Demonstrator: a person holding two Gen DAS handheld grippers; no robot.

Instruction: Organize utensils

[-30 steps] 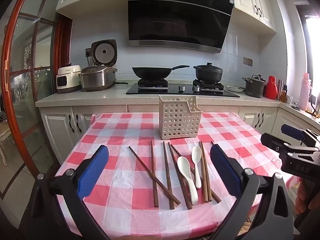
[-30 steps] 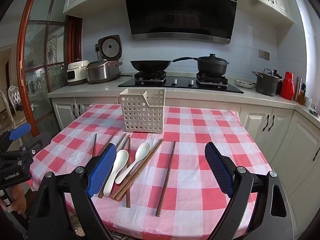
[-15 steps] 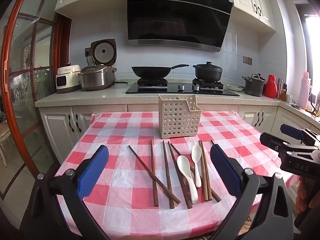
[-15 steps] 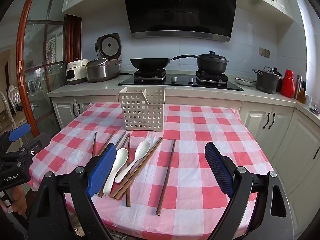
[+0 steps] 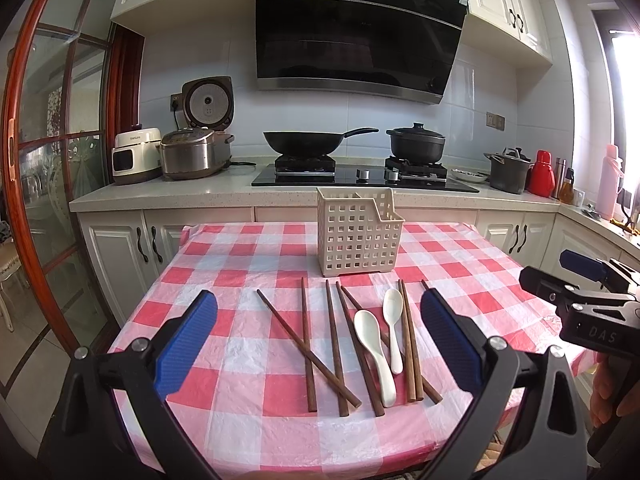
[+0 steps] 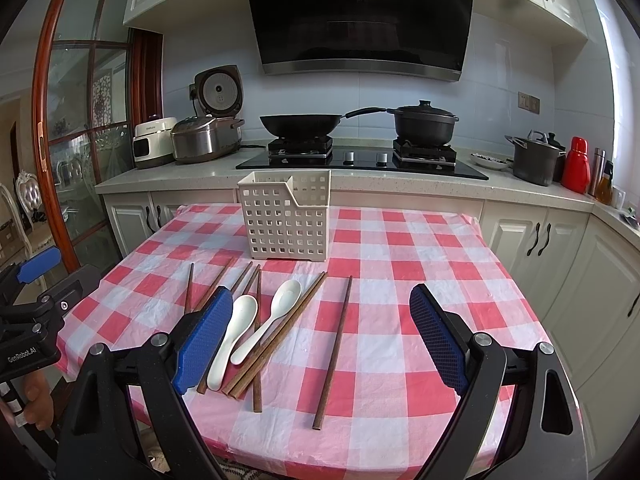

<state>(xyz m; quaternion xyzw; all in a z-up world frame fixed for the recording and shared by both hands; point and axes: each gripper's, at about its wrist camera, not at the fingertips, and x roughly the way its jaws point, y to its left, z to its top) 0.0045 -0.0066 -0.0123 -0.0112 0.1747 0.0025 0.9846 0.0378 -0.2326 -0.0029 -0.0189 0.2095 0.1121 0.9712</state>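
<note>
Both hand-held grippers — left (image 5: 318, 334), right (image 6: 320, 336) — hang released, empty, above the desk (image 6: 400, 248). Chopsticks (image 5: 334, 340) and spoons (image 5: 374, 350) lie at 6 o'clock of the basket (image 5: 358, 236). Best start w/ the lone stick (image 6: 334, 350): pinch mid-shaft, lift level.

Left gripper (image 5: 319, 340): black angular frame, blue textured pads (image 5: 186, 344), silver screws at finger bases. Right gripper (image 6: 321, 338): same build; its body reads "DAS", the left's "GenRobot.AI". Blue tab atop each.
</note>
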